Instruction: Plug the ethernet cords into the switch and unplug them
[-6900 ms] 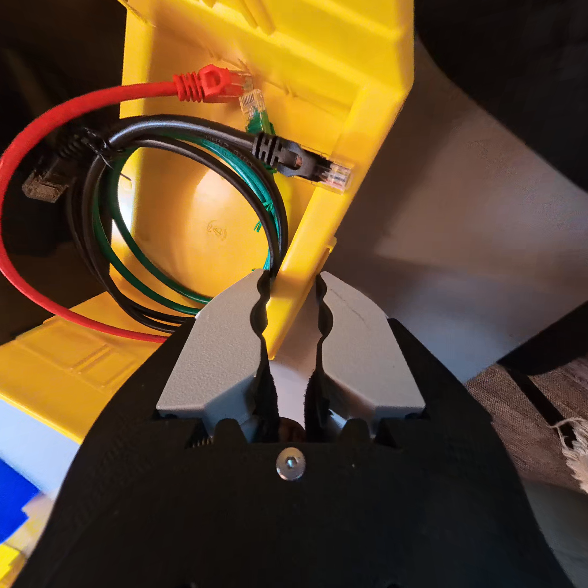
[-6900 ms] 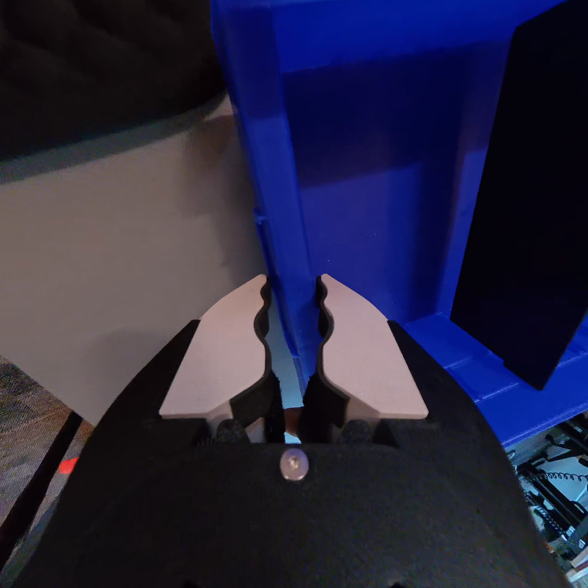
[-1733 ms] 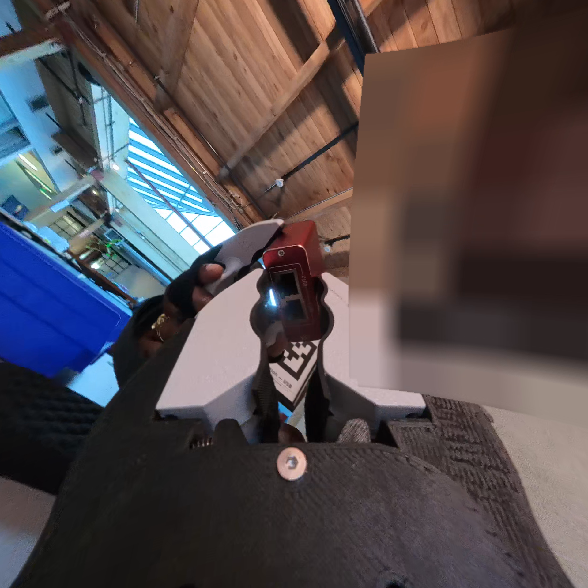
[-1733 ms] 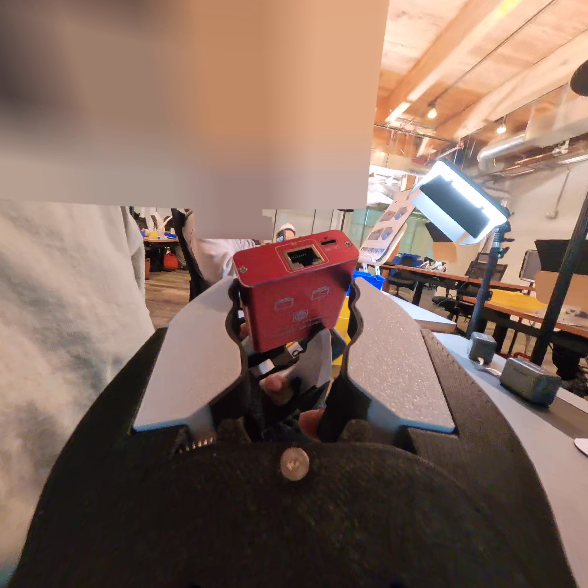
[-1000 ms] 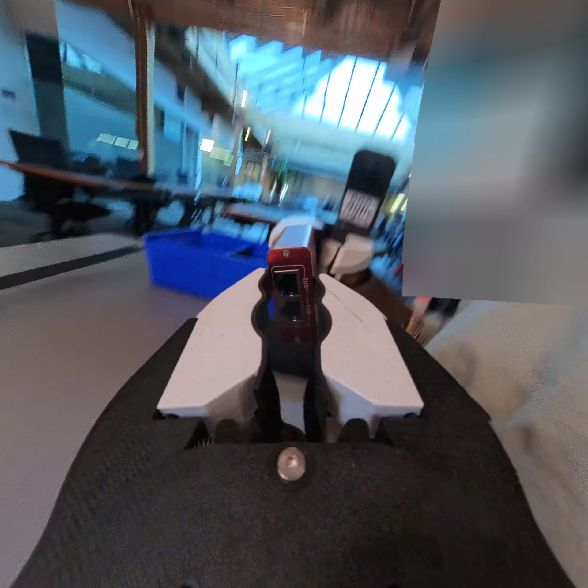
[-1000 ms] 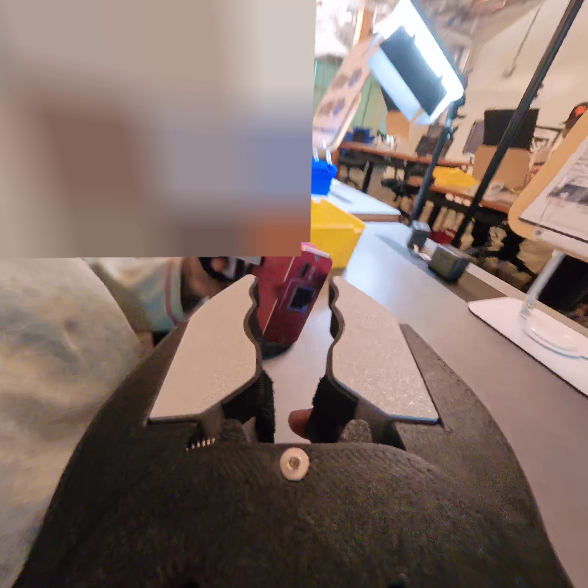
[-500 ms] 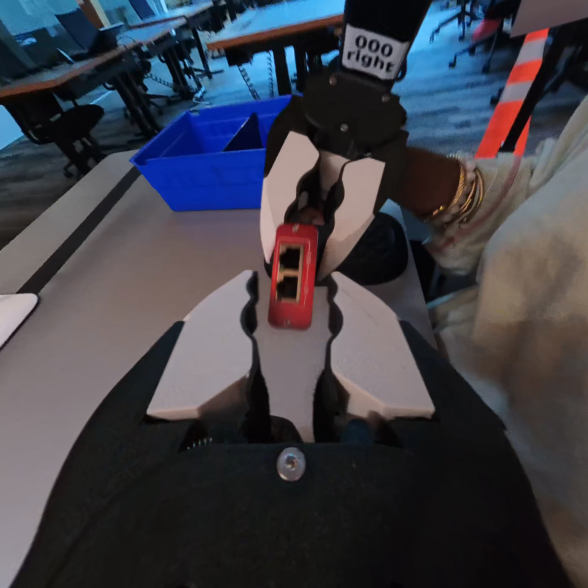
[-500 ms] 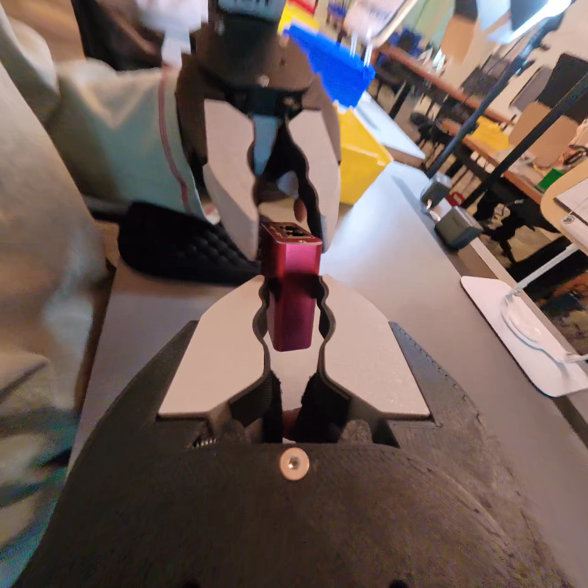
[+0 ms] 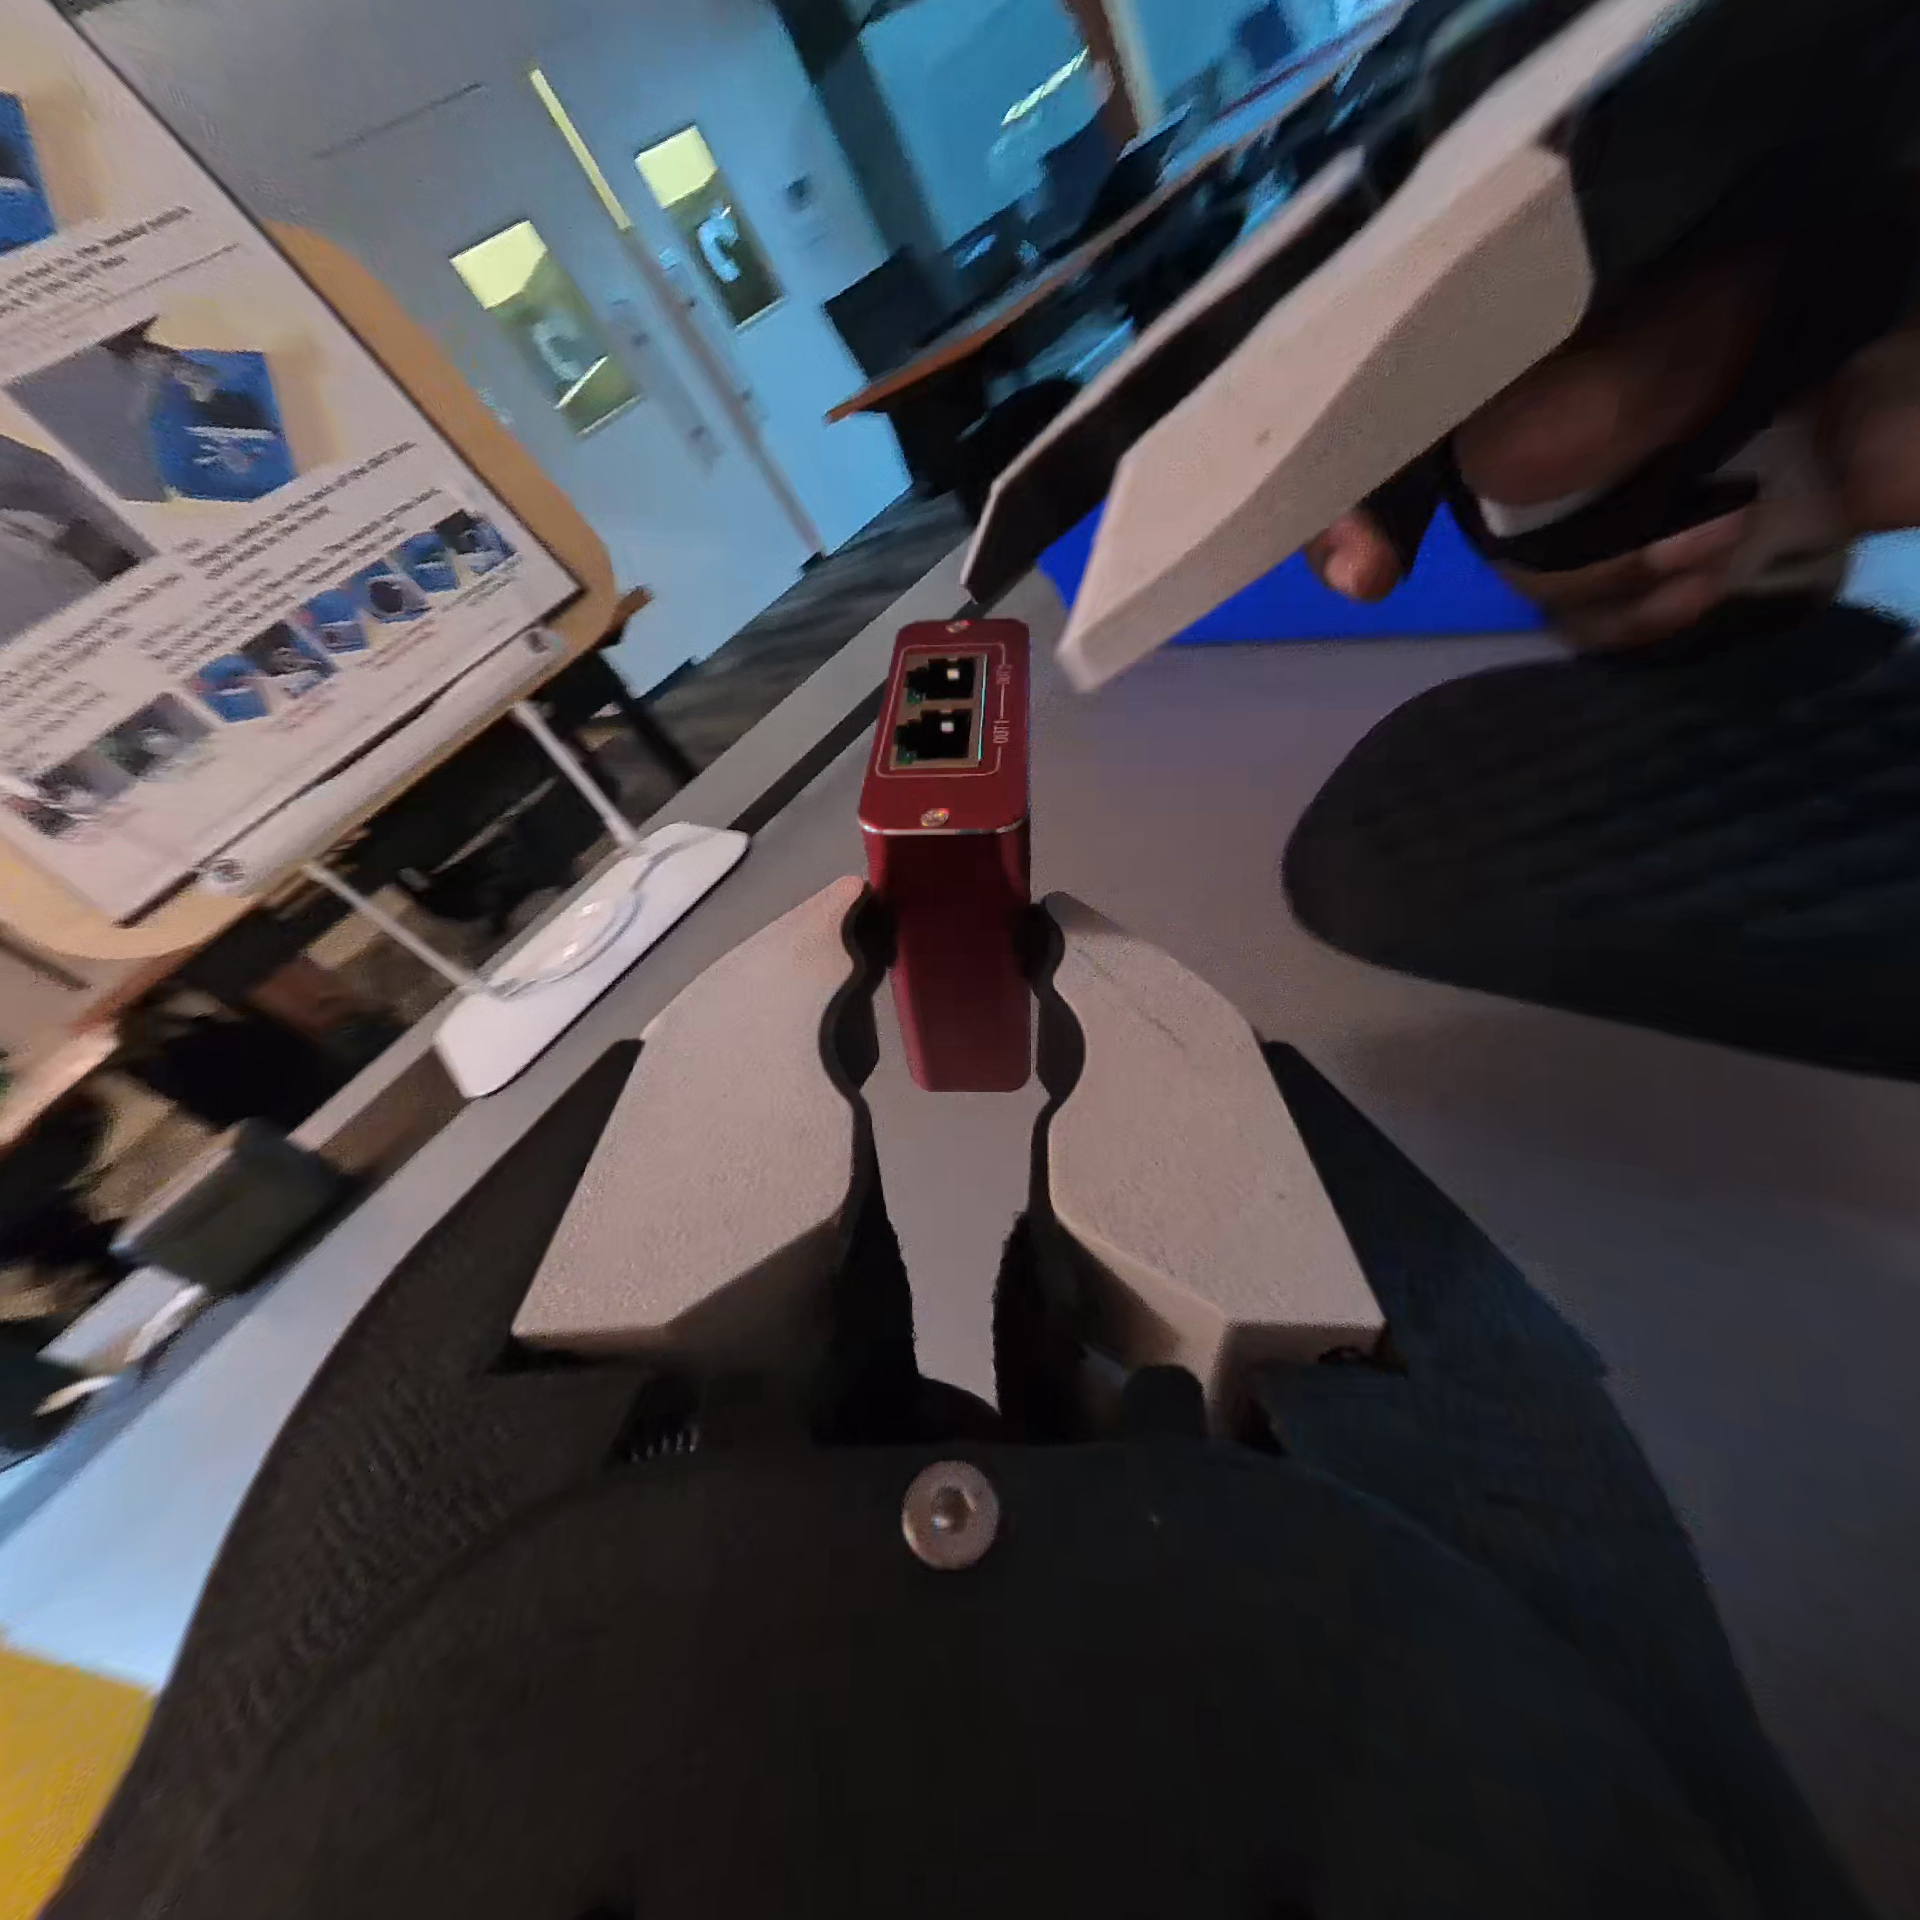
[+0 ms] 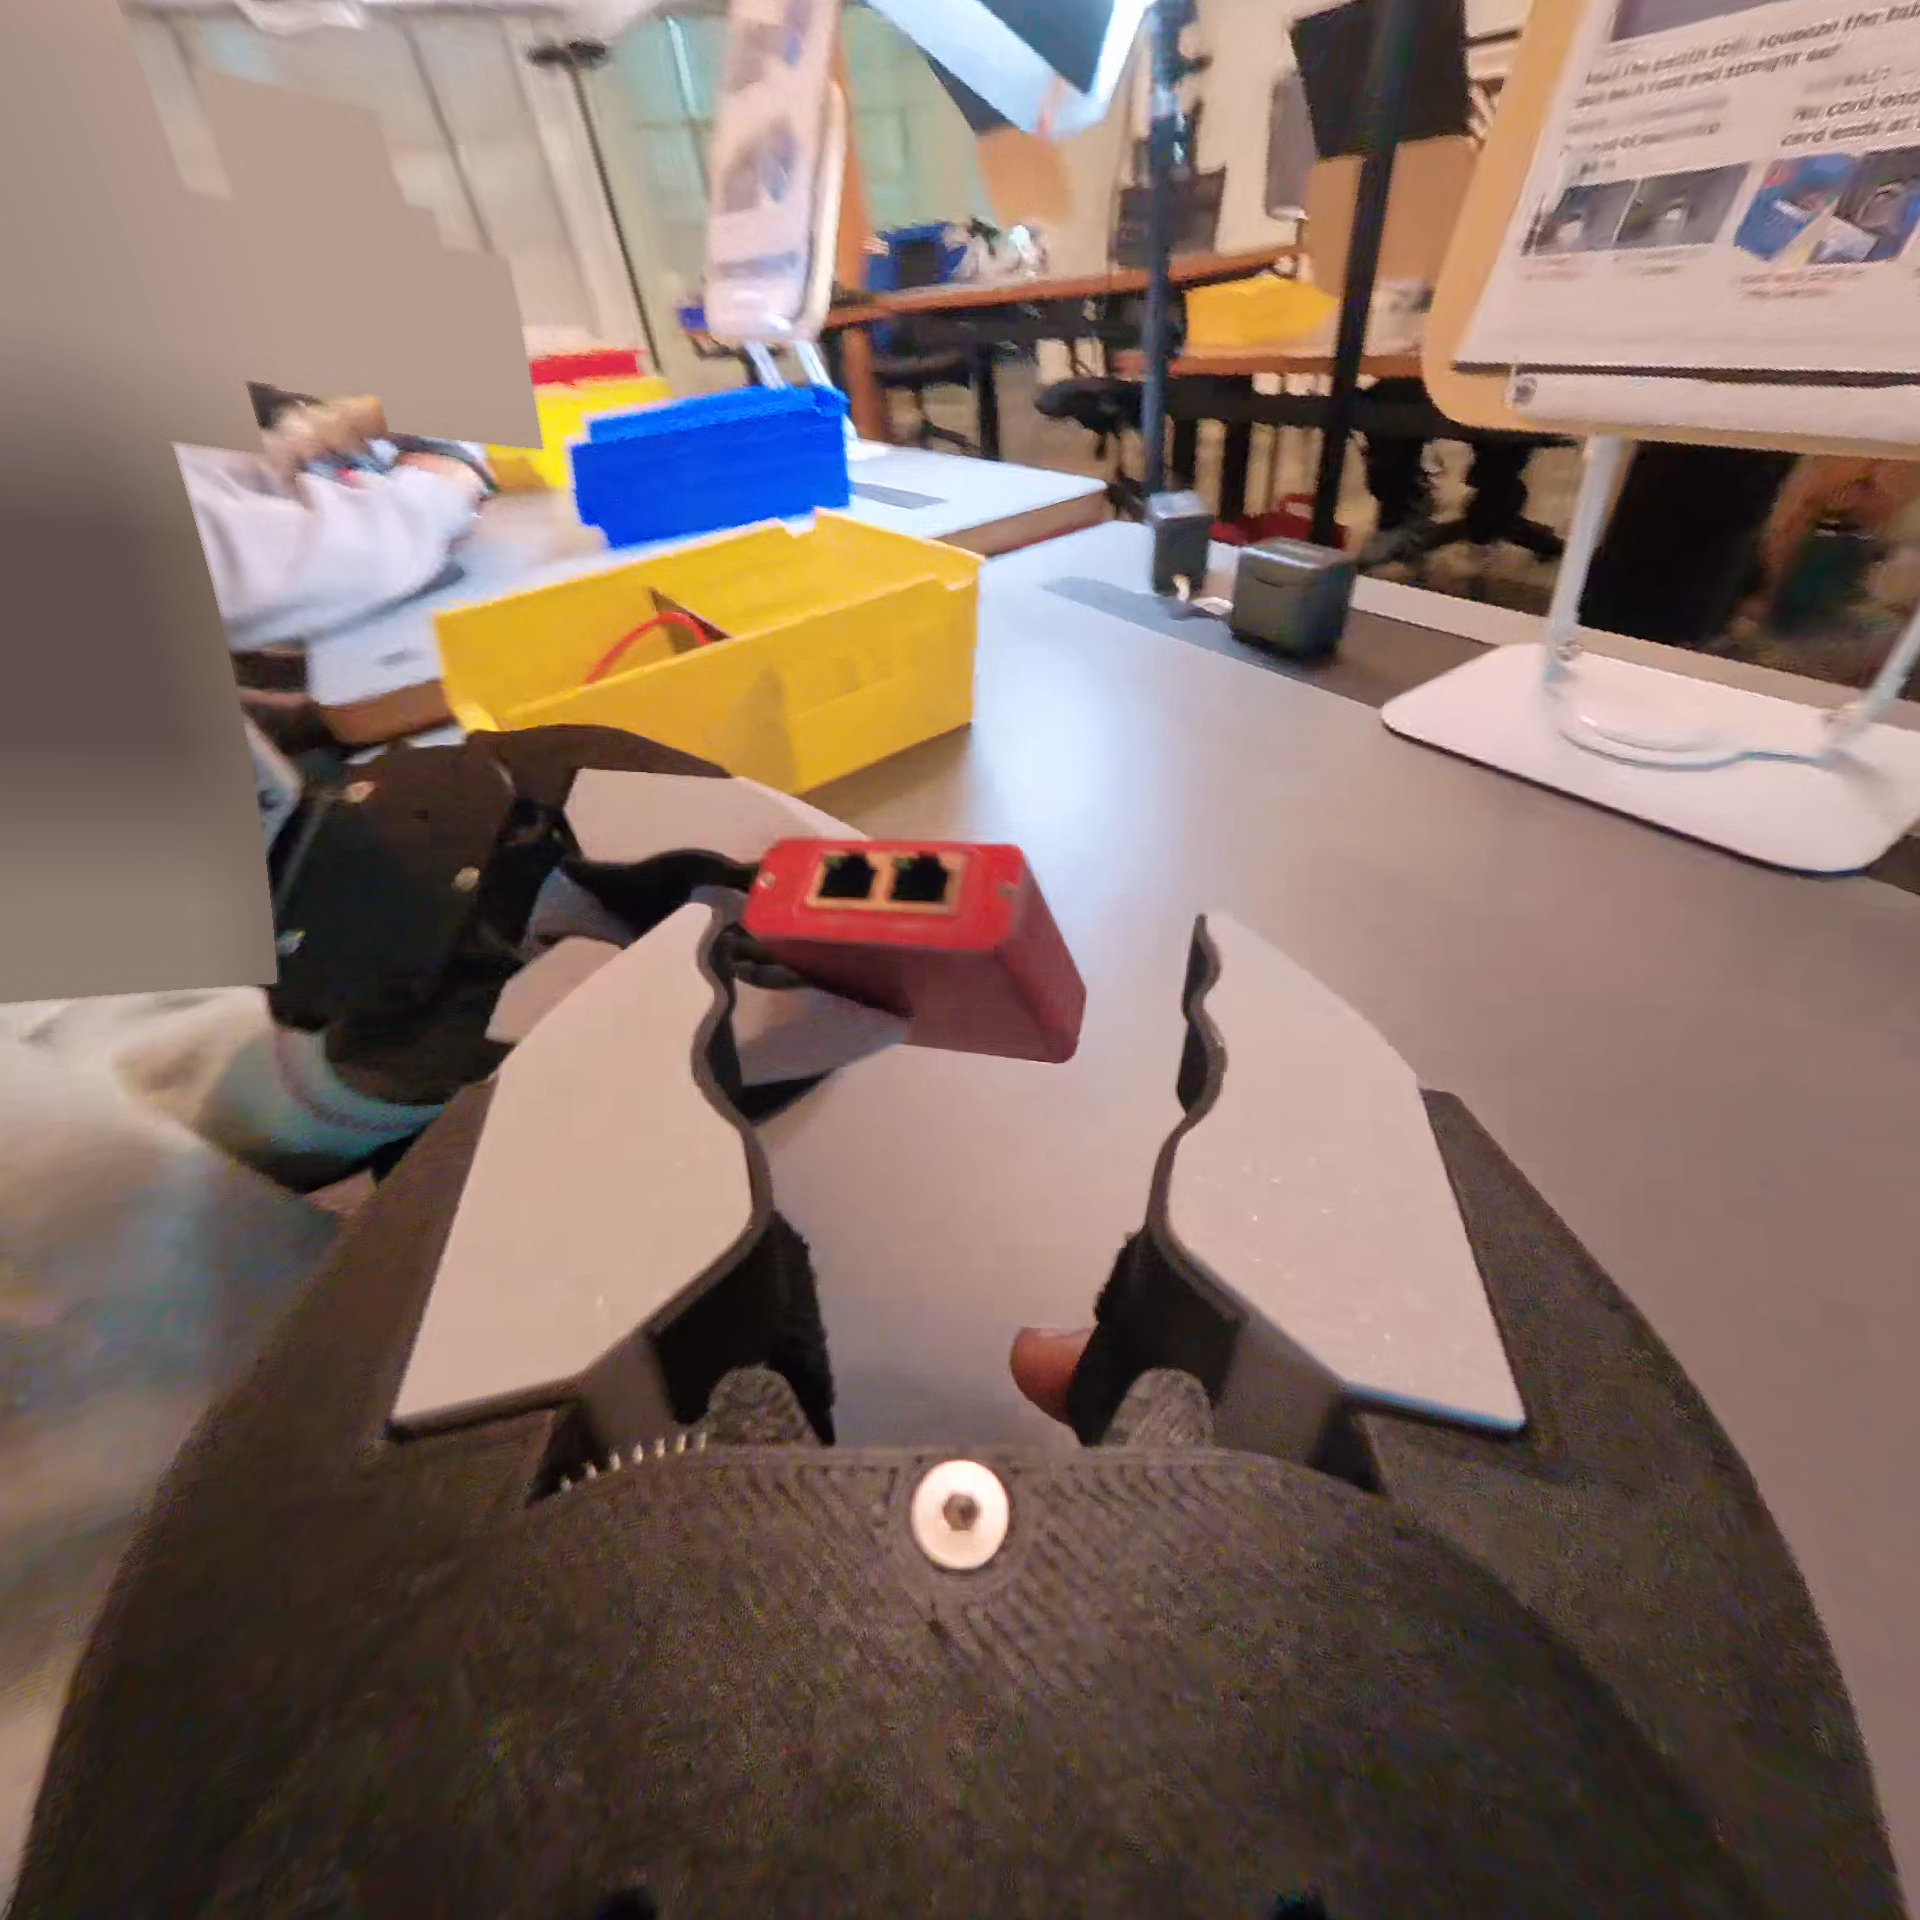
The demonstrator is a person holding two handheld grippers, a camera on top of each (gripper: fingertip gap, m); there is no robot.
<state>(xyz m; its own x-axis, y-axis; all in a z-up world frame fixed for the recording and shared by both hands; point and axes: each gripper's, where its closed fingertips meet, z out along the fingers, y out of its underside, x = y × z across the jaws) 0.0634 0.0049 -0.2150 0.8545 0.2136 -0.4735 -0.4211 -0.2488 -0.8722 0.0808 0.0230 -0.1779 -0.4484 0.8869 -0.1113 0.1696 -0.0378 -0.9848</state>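
A small red switch [image 9: 951, 790] with two empty ports facing forward is clamped between the fingers of my left gripper [image 9: 951, 914], held above the grey table [image 9: 1195, 1039]. In the right wrist view the switch [image 10: 883, 883] lies flat in the left gripper's fingers [image 10: 665, 805], ports toward the camera. My right gripper [image 10: 951, 935] is wide open and empty, just in front of the switch. Its fingers [image 9: 1330, 416] show at the upper right of the left wrist view. A red cord [image 10: 644, 639] lies in a yellow bin [image 10: 831, 665] farther back on the left.
A blue bin [image 10: 707, 468] stands behind the yellow one, and another blue bin [image 9: 1299, 613] shows behind the right gripper. A white stand base [image 10: 1662, 748] with a poster board is at the right. Grey blocks [image 10: 1294, 597] sit at the table's far edge. A black pad [image 9: 1610, 831] lies near the person.
The right gripper has let go of the switch, opened wide and drawn back. The left gripper has closed on the switch and now holds it alone, turned toward the poster stand.
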